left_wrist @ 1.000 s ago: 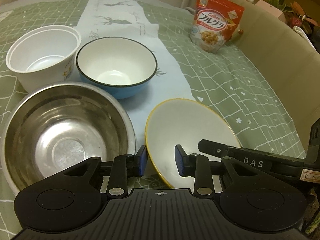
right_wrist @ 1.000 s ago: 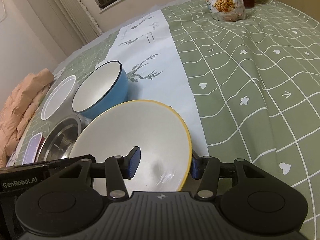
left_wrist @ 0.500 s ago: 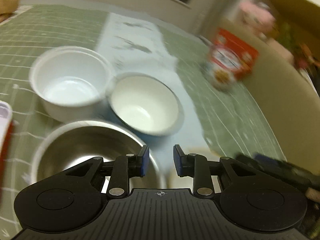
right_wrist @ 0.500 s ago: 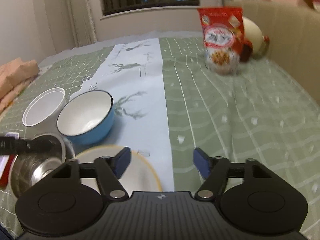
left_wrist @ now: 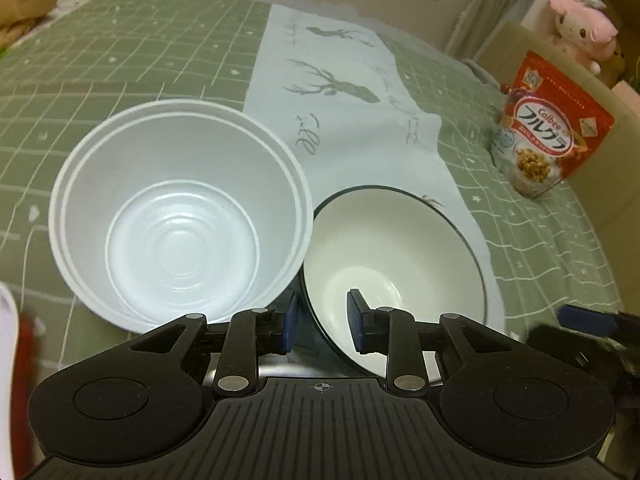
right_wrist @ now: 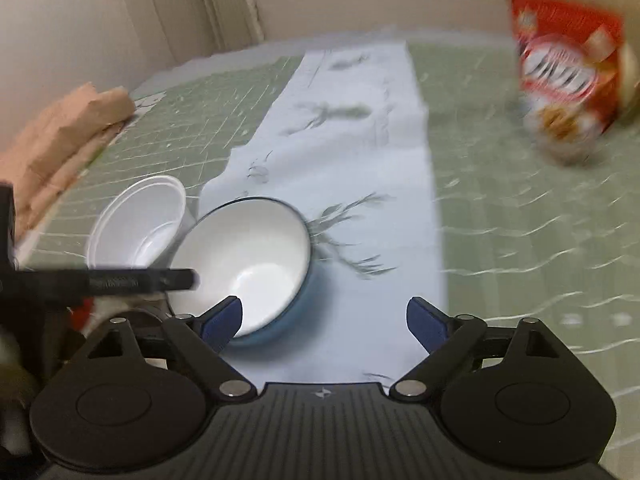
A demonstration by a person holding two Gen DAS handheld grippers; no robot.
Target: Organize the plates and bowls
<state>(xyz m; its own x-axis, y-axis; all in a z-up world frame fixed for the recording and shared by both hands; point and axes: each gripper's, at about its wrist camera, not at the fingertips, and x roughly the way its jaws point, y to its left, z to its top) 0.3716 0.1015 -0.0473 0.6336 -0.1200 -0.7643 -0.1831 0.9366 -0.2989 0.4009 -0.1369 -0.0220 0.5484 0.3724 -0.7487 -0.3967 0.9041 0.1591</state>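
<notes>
A white plastic bowl (left_wrist: 180,224) stands left of a blue bowl with a white inside and dark rim (left_wrist: 394,276). My left gripper (left_wrist: 322,326) is open, its fingers straddling the near rim of the blue bowl without closing on it. A strip of the steel bowl (left_wrist: 280,368) shows below the fingers. In the right wrist view the blue bowl (right_wrist: 248,264) and white bowl (right_wrist: 138,220) lie ahead to the left. My right gripper (right_wrist: 324,318) is wide open and empty above the pale runner. The yellow-rimmed plate is out of view.
A red cereal bag (left_wrist: 548,128) stands at the far right; it also shows in the right wrist view (right_wrist: 568,84). A pale deer-print runner (left_wrist: 340,80) crosses the green checked cloth (left_wrist: 120,60). A tan cloth pile (right_wrist: 60,140) lies at the left. A pink plush (left_wrist: 580,28) sits beyond the table.
Both grippers moved forward past the yellow-rimmed plate and steel bowl. My right gripper let go of the plate and opened wide. My left gripper now sits at the blue bowl's rim.
</notes>
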